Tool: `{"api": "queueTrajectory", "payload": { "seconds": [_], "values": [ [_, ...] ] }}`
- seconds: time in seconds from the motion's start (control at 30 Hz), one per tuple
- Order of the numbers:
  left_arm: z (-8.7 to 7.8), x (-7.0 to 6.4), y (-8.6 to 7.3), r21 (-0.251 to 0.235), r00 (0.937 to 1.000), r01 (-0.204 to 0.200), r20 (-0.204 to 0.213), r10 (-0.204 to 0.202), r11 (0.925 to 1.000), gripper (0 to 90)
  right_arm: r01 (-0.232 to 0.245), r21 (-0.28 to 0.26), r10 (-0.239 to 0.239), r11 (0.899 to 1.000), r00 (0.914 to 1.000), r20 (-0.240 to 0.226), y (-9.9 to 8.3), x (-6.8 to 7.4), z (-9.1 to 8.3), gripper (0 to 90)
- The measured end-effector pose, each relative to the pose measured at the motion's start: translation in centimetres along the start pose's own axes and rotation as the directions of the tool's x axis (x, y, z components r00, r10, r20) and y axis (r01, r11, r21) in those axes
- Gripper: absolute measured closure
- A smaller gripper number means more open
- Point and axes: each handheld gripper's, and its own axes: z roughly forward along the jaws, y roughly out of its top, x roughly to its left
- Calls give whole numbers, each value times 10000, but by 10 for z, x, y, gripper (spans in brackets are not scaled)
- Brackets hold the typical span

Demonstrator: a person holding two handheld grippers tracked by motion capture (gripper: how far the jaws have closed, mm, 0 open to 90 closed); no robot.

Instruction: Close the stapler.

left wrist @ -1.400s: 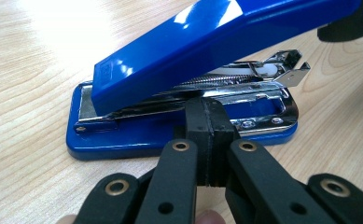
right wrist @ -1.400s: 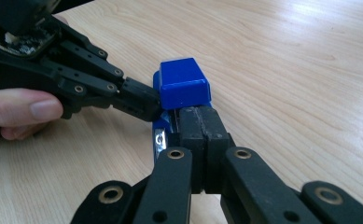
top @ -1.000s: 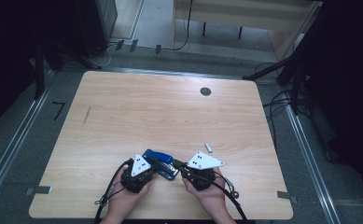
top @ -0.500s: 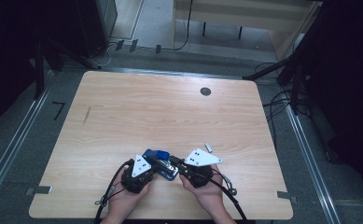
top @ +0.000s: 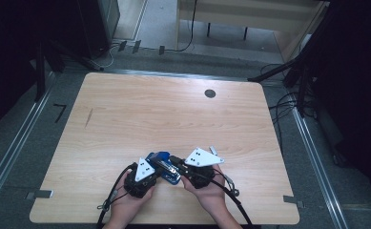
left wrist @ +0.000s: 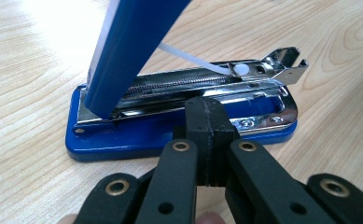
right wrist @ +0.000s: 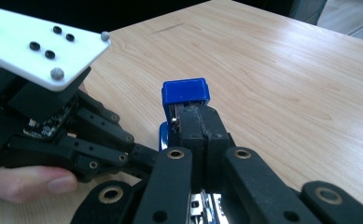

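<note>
A blue stapler lies near the table's front edge, between both grippers. In the left gripper view its blue top is swung up and the chrome staple channel lies bare. My left gripper is shut, its tips against the side of the stapler's blue base. In the high view it comes in from the left. My right gripper is shut, its tips just under the raised top's blue end. From the right it meets the stapler. The left gripper shows beside it.
A small silvery piece lies on the wooden table just beyond the right gripper's plate. A round dark grommet sits near the far edge. Cables trail from both grippers over the front edge.
The right gripper has shifted slightly left toward the stapler, so its plate now nearly covers the small silvery piece. The left gripper has stayed about where it was.
</note>
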Motion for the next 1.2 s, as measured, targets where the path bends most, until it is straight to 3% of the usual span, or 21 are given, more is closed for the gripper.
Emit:
{"api": "queueTrajectory", "payload": {
  "seconds": [1.2],
  "values": [
    [2, -5, 0, -49, 9989, -353, -308, 352, 9994, 900, 340, -80, -341, 9994, 9994, -103, 23, 5, 16, 900]
  ]
}}
